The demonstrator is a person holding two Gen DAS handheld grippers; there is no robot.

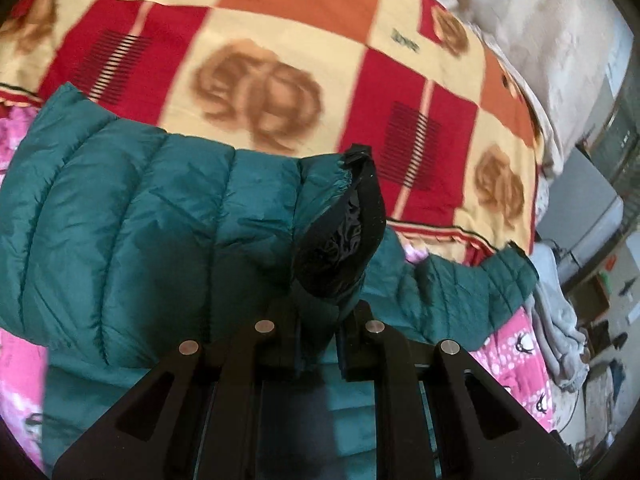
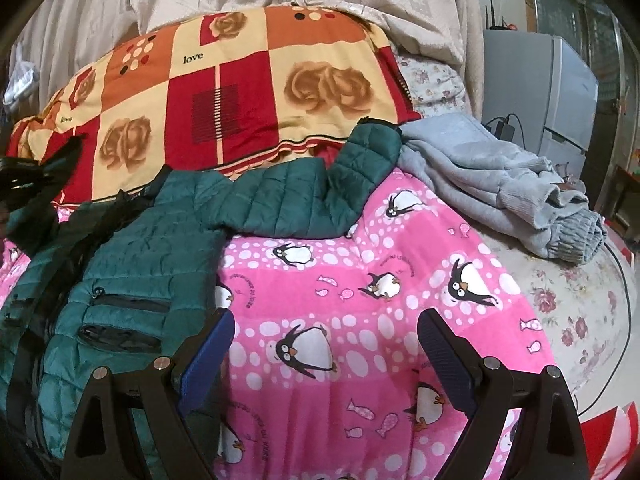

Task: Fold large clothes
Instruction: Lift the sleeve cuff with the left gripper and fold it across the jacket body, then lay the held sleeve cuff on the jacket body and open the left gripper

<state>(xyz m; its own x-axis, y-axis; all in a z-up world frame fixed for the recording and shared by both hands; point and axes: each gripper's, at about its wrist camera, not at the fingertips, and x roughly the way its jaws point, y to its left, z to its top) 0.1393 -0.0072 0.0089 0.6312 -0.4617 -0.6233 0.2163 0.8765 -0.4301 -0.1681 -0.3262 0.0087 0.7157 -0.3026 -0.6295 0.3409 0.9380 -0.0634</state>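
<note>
Left hand-held gripper (image 1: 320,344) clamped on green jacket (image 1: 120,208) sleeve, fingertips hidden by fabric. Right hand-held gripper (image 2: 326,344) jaws apart, jacket beside its left finger.

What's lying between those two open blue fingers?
Only bare pink penguin sheet, seen in the right wrist view; the green jacket lies just outside them, at the left.

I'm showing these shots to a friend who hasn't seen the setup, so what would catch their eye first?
Probably the teal puffer jacket, spread over the bright pink penguin blanket on the bed, one sleeve reaching toward the grey sweatshirt heaped to the right. In the left wrist view, the left gripper has its jaws shut on the jacket's other sleeve cuff, lifting it. Behind everything lies a bold red-and-orange rose quilt.
</note>
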